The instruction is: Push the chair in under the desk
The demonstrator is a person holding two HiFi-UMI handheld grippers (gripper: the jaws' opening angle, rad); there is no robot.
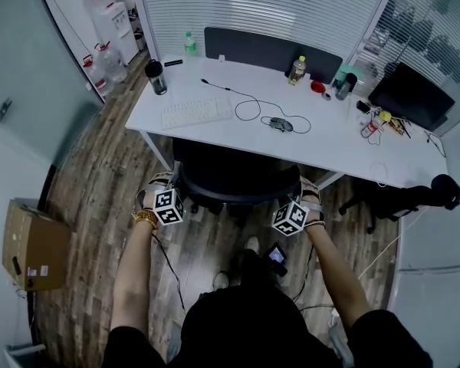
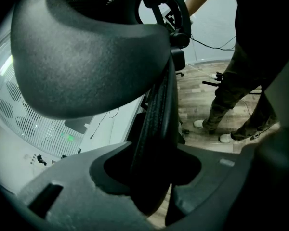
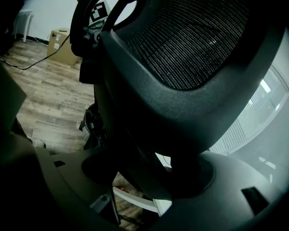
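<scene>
The person is reaching both bare forearms forward and down, nearly parallel, one to each side of the chair [image 1: 234, 176]. The left gripper [image 1: 172, 184] is clasping the left rim of the chair's back, and the right gripper [image 1: 305, 188] is clasping the right rim at about the same height. Both are tilting downward toward the bench [image 1: 330, 140]. In the left gripper view the jaws are standing partly apart and closing on the thin mesh-edged rim, which is filling the gap between them. In the right gripper view the jaws are likewise holding the dark frame, with the mesh back rising above them.

The chair is standing at the middle of the bench's near edge, between the two bench legs. The top of its back is lying right along that edge, and its seat is hiding beneath it.

On the bench, a keyboard [image 1: 196, 112] is lying near the near edge just left of the chair, and a mouse [image 1: 280, 123] is sitting further in, right of it.

The wood floor [image 1: 100, 205] behind the chair is carrying only loose cables and the person's feet. A box [image 1: 32, 244] is sitting well apart by the left wall. A second chair [image 1: 406, 198] is standing near the bench's right near corner, apart from the held one.
</scene>
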